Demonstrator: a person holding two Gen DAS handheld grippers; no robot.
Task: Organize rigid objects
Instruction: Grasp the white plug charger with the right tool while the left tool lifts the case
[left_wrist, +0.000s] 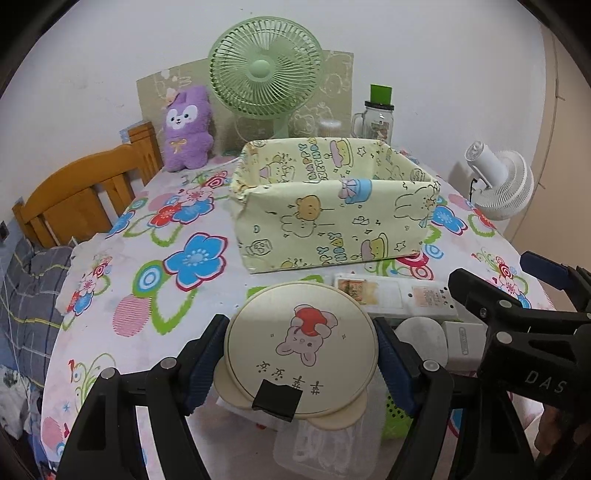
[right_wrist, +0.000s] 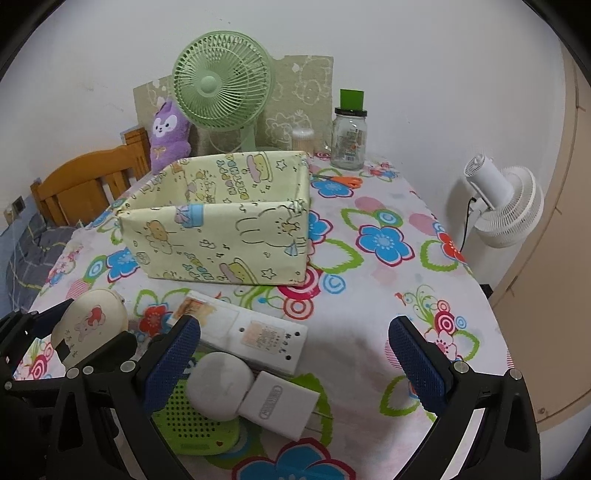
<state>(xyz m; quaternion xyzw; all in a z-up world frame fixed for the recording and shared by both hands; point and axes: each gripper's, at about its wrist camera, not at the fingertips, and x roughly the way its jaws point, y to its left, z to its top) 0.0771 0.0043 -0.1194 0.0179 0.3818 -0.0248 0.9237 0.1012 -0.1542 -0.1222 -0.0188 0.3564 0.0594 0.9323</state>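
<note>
Left wrist view shows the left gripper (left_wrist: 302, 363) with its jaws clamped on the round cream mirror (left_wrist: 301, 354), lifted off the desk (left_wrist: 110, 295) just short of the patterned box (left_wrist: 332, 206). The right gripper (right_wrist: 295, 362) hangs with jaws apart and empty over the white remote (right_wrist: 251, 339), round white case (right_wrist: 219, 391) and charger (right_wrist: 280, 404). Judging by the edge-only grip, the smooth disc could slip or twist free — or clip the box's near wall on the way in.

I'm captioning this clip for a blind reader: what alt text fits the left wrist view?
The left gripper clamps a round cream mirror with a cartoon bunny above a floral tablecloth. Behind stands an open, cartoon-printed yellow box, with a green fan and purple plush beyond.
</note>
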